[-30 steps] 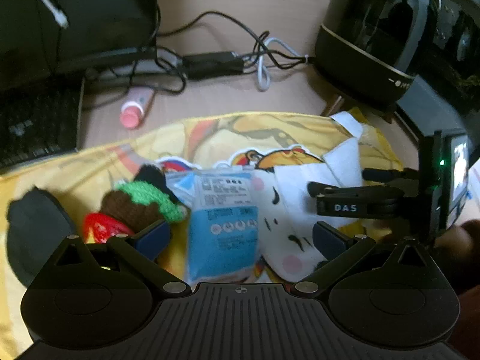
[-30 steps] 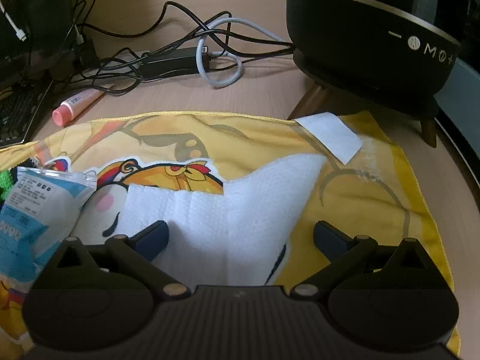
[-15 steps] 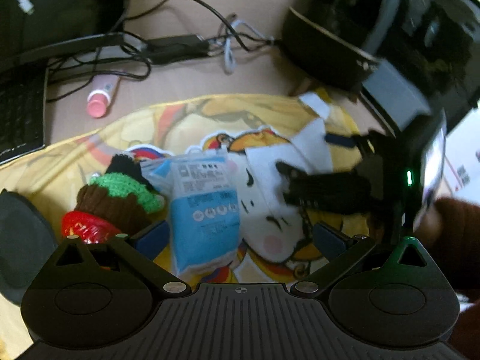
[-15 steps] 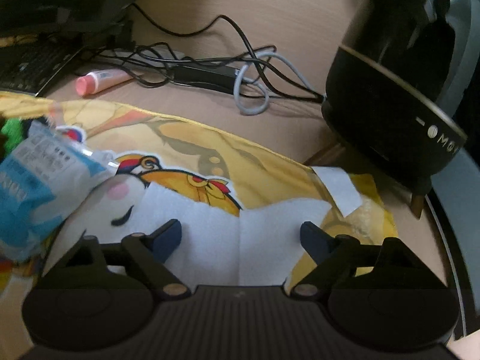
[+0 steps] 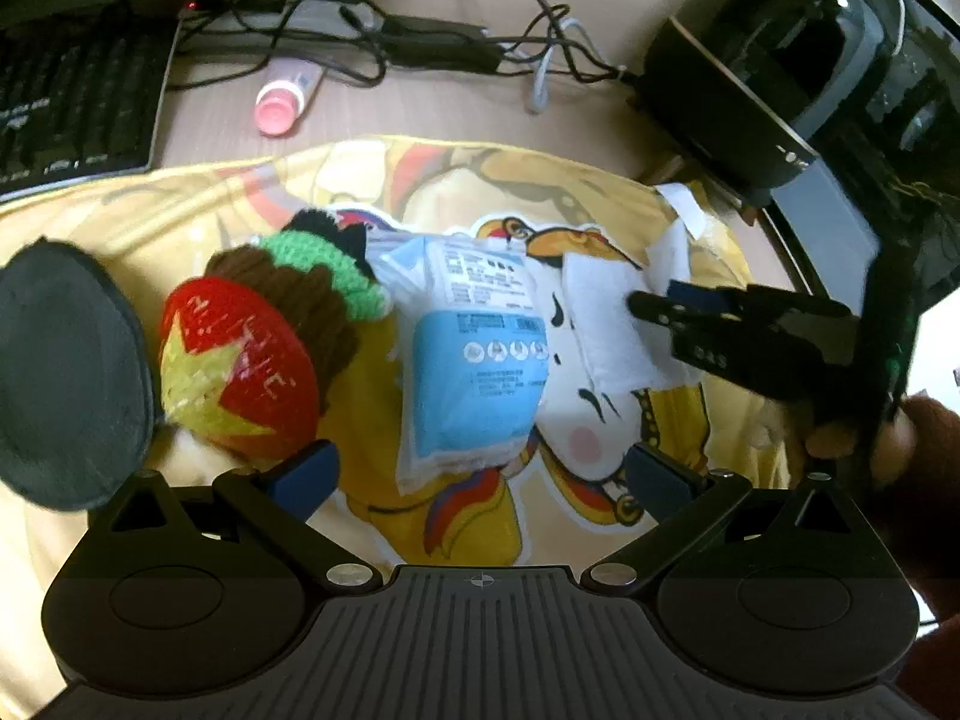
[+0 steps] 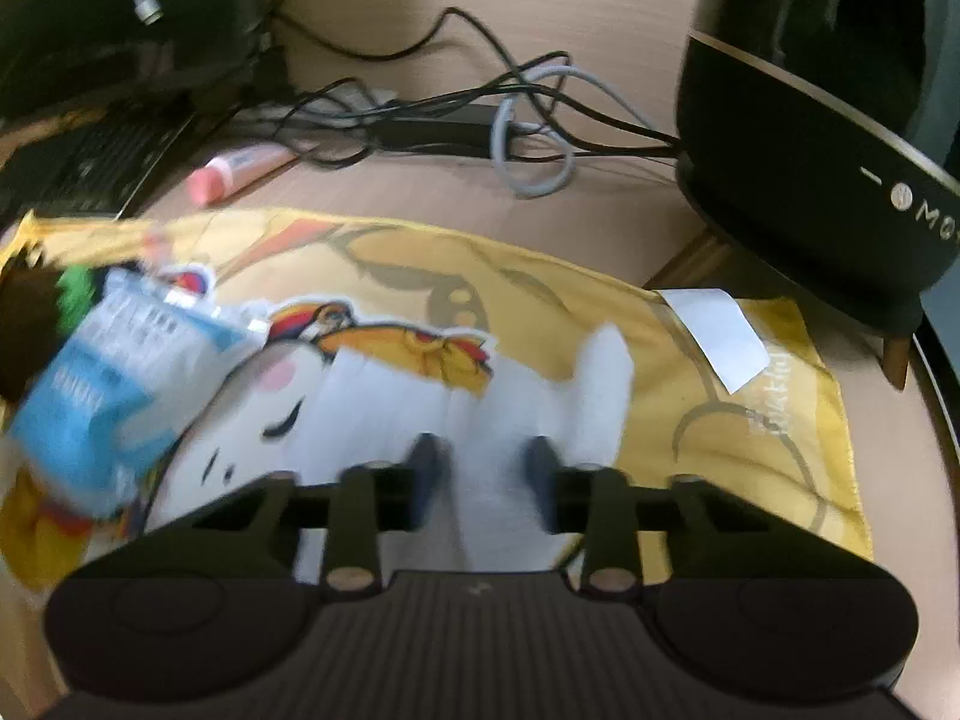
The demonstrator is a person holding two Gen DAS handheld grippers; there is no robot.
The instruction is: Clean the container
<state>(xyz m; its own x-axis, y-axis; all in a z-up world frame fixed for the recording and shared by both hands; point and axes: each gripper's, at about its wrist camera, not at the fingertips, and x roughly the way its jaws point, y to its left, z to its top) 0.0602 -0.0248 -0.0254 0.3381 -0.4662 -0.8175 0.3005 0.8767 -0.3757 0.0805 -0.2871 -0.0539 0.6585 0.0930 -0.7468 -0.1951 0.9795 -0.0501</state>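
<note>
Container point(image 5: 240, 360) at nine o'clock of the wide-apart left gripper point(image 5: 480, 474) goes uncleaned if the right gripper point(image 6: 483, 462), narrowed around the white wipe point(image 6: 468, 402) with its grip unclear, pinches the yellow cloth point(image 6: 750, 468) too.

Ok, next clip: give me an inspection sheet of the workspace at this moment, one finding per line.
Surface: wooden desk, yellow cartoon cloth spread on it.
Job's things: white wipe lies on the cloth; blue wipes pack beside it; container not identified.
Clutter: crocheted toy, dark round pad, pink tube.
Grippers: left tool open, over the pack; right tool partly closed around the wipe.
Cables: tangle behind the cloth.
Surroundings: keyboard, black round appliance.
</note>
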